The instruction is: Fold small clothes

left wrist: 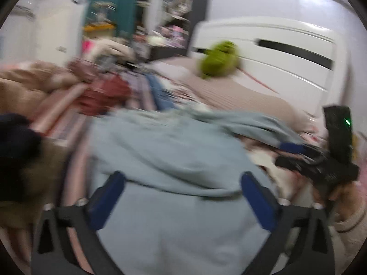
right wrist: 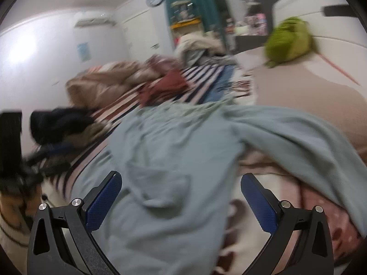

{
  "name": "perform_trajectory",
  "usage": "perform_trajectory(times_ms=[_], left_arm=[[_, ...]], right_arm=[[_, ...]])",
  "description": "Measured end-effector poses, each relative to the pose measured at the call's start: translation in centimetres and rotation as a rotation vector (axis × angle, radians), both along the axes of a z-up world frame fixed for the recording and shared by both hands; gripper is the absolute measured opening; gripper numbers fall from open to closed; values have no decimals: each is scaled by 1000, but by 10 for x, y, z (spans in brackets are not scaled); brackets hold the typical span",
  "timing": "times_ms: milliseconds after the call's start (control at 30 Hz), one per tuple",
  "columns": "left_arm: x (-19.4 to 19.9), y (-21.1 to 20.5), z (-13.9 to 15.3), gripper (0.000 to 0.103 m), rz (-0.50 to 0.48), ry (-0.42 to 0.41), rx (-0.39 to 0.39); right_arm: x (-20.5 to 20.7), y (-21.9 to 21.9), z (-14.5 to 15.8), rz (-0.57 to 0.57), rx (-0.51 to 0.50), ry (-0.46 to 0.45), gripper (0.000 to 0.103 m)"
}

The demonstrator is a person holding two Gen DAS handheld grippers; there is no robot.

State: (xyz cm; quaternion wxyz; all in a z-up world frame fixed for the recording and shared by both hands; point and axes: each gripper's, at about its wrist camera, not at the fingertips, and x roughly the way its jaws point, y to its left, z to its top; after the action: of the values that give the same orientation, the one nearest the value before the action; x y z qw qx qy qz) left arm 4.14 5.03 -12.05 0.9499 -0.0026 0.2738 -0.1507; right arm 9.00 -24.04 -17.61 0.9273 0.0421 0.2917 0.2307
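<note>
A light blue hooded top [left wrist: 165, 160] lies spread on the bed [left wrist: 240, 94], and both grippers hang over it with their jaws wide apart and nothing held. The left gripper [left wrist: 182, 184] sits above the body of the top, its blue pads [left wrist: 107, 197] on either side of a broad stretch of cloth, which suggests it is placed to come down on the fabric rather than on an edge. The right gripper [right wrist: 181, 186] looks along the hood [right wrist: 160, 183], which lies between its fingers; one sleeve [right wrist: 298, 133] trails off to the right across the cover, so that side probably needs bringing in first. Both views are blurred, so fine creases and exact contact with the cloth cannot be told. In the left view the other gripper shows at the right edge, near the sleeve end. Behind the top, a striped blanket [right wrist: 183, 84] carries a dark red garment [right wrist: 167, 84], and a dark bundle [right wrist: 57, 123] lies to the left, likely waiting their turn. A green stuffed toy [left wrist: 218, 59] rests by the white headboard [left wrist: 275, 45], well clear of the work. The folding looks barely started.
</note>
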Motion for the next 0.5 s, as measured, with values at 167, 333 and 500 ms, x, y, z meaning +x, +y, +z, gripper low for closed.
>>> perform_trajectory(times_ms=[167,333,500], left_arm=[[-23,52,16,102,204,-93,61],[-33,80,12,102,259,-96,30],[-40,95,4,102,245,-58,-70]], right_arm=[[31,38,-24,78,-65,110,101],[66,54,-63,67,-116,215,76],[64,70,-68,102,-203,190,42]])
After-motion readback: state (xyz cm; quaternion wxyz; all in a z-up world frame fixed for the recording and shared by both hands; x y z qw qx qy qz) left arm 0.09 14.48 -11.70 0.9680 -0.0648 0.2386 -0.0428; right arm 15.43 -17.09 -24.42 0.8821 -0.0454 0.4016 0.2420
